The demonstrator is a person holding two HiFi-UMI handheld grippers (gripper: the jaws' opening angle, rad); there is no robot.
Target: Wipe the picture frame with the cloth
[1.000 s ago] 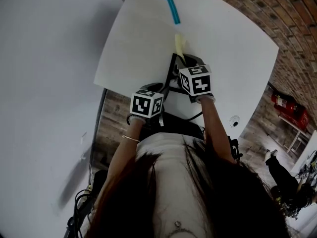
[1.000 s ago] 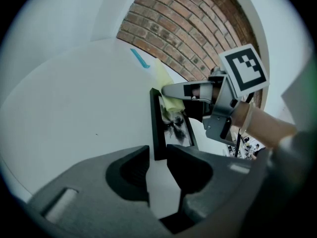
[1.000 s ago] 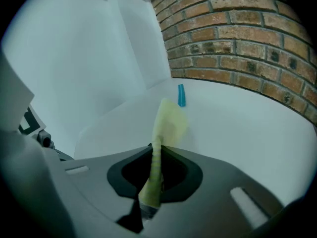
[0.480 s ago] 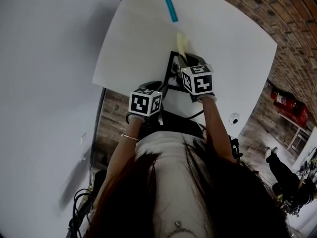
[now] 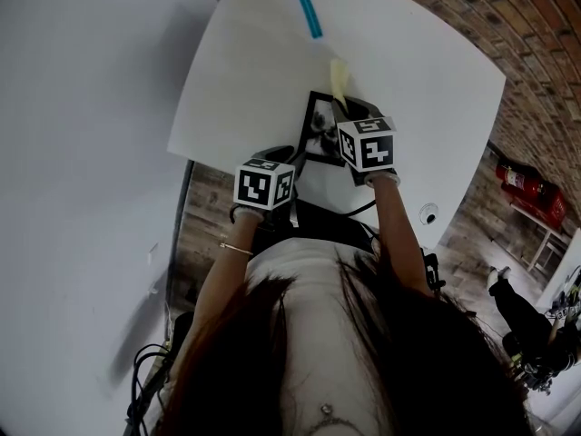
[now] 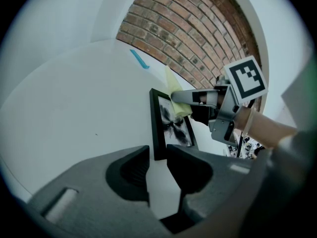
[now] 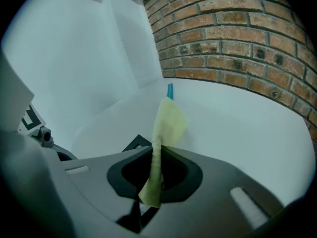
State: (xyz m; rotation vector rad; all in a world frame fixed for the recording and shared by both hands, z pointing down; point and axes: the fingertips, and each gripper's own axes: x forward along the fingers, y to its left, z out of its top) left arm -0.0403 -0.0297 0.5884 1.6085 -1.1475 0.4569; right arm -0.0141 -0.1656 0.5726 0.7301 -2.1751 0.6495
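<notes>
On your left, the white table [image 6: 84, 108] runs out bare towards a white wall. Your left gripper [image 6: 157, 156] sits low at the table's near edge. Its jaws are drawn close, with only a narrow slot between them, and they pinch the near end of the left rail of the picture frame [image 6: 155, 125]. The black frame lies on the table just ahead of those jaws, with a dark, blotchy print under its glass. Farther back, well apart from the frame, a blue strip [image 6: 139, 59] lies on the tabletop.

To the right of the frame, your right gripper [image 7: 157, 157] reaches in from the side. Its jaws are pressed together on the cloth [image 7: 166, 125], a pale yellow piece with faint stripes. The cloth stands up out of the jaws, and a short tail hangs below them. In the left gripper view the cloth lies against the frame's far right corner.

Beyond the table's right side stands a brick wall [image 6: 198, 29]. A red fire extinguisher [image 5: 519, 186] sits at its foot.
</notes>
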